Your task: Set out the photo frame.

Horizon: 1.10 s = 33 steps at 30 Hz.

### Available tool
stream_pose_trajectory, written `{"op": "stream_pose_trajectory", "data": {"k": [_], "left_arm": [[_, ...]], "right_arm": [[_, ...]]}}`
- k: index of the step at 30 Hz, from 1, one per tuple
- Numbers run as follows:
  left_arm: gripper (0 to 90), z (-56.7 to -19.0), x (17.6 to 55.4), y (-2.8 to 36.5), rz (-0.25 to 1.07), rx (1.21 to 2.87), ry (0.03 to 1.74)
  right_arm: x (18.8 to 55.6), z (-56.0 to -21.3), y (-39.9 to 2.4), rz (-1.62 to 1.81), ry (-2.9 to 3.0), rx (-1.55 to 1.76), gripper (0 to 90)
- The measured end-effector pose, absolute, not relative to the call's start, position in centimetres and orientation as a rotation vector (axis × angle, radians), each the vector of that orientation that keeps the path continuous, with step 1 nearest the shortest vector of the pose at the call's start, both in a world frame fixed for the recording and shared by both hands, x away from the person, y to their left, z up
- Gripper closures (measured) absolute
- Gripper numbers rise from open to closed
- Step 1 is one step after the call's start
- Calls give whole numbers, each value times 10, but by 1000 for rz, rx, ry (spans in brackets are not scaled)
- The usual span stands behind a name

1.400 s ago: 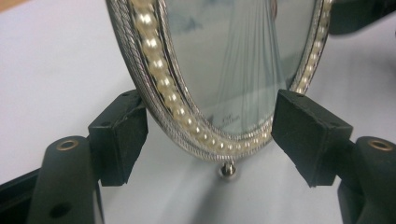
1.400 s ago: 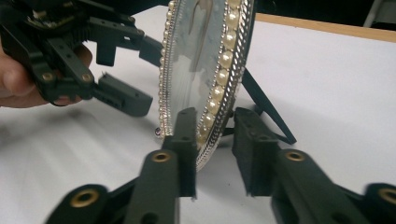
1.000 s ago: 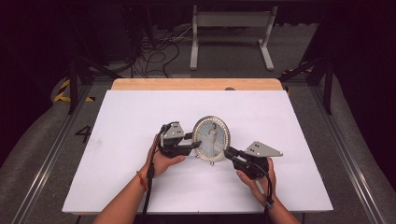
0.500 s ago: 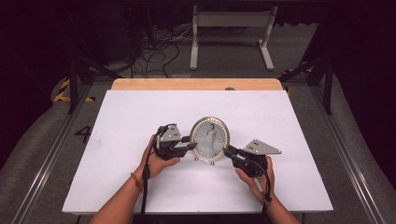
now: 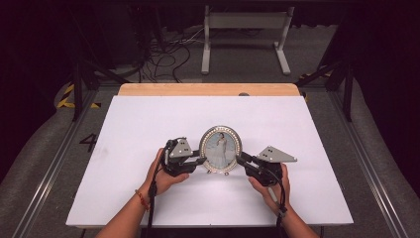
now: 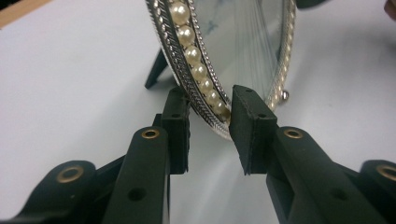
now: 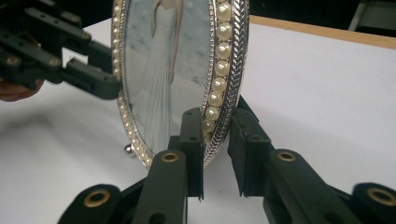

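Observation:
An oval silver picture frame [image 5: 220, 148] edged with pearls stands upright on the white table [image 5: 148, 124], its bridal photo facing me. My left gripper [image 5: 202, 159] clamps the frame's left rim, and its jaws have just been closing. In the left gripper view the rim [image 6: 201, 70] sits between the two pads of that gripper [image 6: 208, 130]. My right gripper [image 5: 239, 158] holds the right rim, its jaws having eased out slightly. In the right gripper view the pads of that gripper [image 7: 217, 149] press the rim [image 7: 229, 70] front and back. The left gripper [image 7: 100, 86] shows across the frame.
The frame's black back leg [image 6: 156, 70] rests on the table. A wooden strip [image 5: 208, 89] runs along the far edge. Beyond it a metal stand [image 5: 242, 29] and cables [image 5: 168, 54] lie on the dark floor. White tabletop spreads all around the frame.
The frame has tipped from a tilted-back pose to upright, facing me. Both hands have kept their places at its sides.

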<state>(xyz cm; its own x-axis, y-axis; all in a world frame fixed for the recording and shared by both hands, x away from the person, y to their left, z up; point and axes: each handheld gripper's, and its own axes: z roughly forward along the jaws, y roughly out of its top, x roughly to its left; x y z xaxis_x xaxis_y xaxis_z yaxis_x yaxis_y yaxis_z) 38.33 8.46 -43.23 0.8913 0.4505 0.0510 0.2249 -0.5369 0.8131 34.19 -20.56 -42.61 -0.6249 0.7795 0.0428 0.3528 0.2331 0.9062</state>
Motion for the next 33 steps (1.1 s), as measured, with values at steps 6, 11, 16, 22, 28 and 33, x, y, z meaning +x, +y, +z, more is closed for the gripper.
{"op": "stream_pose_trajectory", "data": {"k": [6, 11, 16, 22, 28, 33], "left_arm": [[698, -433, 380, 79, 349, 2161, 467], [702, -434, 381, 79, 344, 2156, 468], [700, -433, 382, 79, 350, 2156, 472], [698, -432, 383, 78, 356, 2162, 474], [698, -432, 383, 79, 346, 2158, 488], [686, -432, 381, 80, 365, 2153, 492]], "right_arm": [[346, -428, -210, 1385, 2056, 1094, 752], [345, -428, -209, 1364, 2054, 1076, 749], [343, -429, -210, 1366, 2059, 1074, 753], [340, -429, -210, 1358, 2079, 1061, 754], [340, -428, -209, 1316, 2119, 1031, 742], [341, -427, -209, 1300, 2139, 1012, 741]]}}
